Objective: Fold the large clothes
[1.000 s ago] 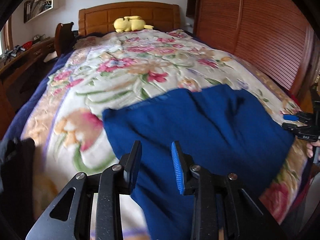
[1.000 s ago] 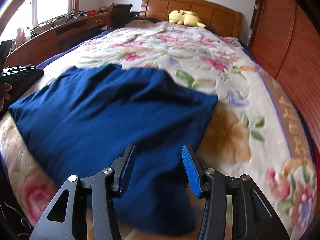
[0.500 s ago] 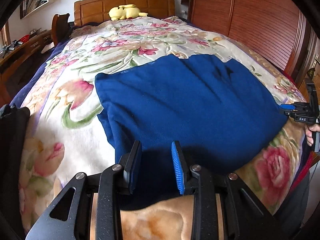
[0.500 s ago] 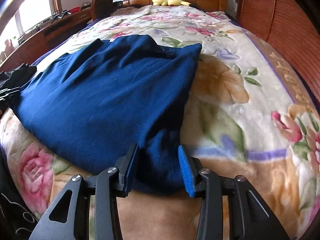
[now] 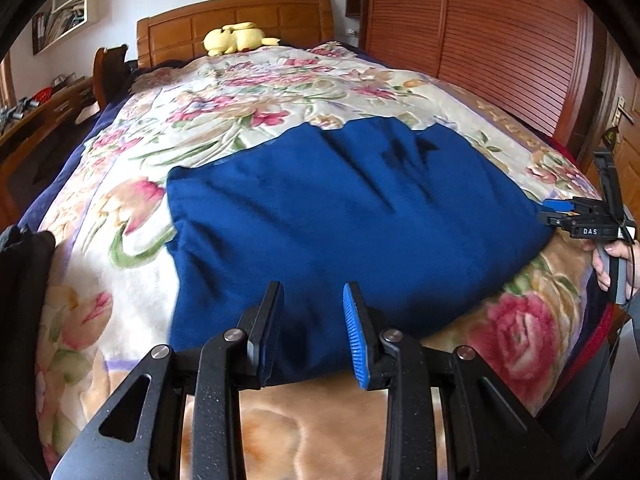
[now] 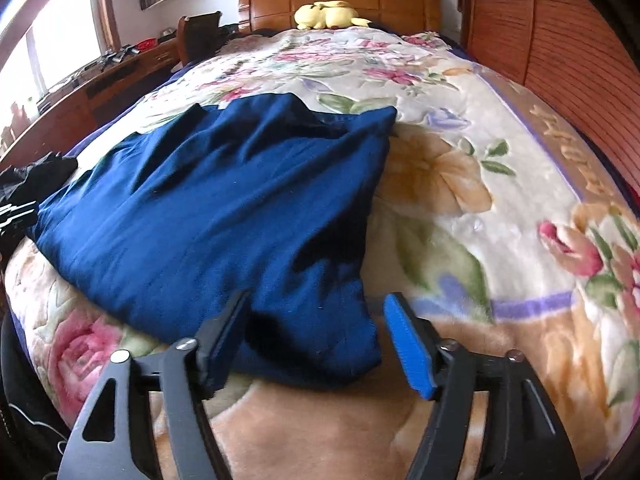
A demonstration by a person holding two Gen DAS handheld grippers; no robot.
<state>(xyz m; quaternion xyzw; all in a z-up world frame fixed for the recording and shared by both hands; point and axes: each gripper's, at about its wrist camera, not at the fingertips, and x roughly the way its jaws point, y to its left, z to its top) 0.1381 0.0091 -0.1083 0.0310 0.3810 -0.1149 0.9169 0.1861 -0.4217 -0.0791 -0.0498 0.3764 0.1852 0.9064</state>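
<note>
pulled nearer the foot of the bed since a second ago: blue garment [image 5: 352, 216], folded over into a broad slab, near edge now lying flat just ahead of both grippers rather than hanging from them. spread across the floral blanket [image 5: 224, 92], well short of the wooden headboard [image 5: 236, 16] and the yellow plush toy [image 5: 234, 38] resting against it.

left gripper [image 5: 312, 332]: narrow gap, unchanged, the garment's near hem running between the fingers; cannot tell whether the pads actually pinch the cloth.

right gripper [image 6: 316, 340]: opening at this moment, now wide, no longer clamped on the near corner. corner of the garment lying slack between the fingers, left pad close against the fabric, blue pad [image 6: 408, 348] standing clear of it over bare blanket.

seen from the left wrist, right gripper at the garment's far right edge, held in a hand [image 5: 608, 256]. louvred wardrobe doors [image 5: 500, 40] along the right side of the bed; dark clothing [image 6: 36, 184] heaped at the left edge.
</note>
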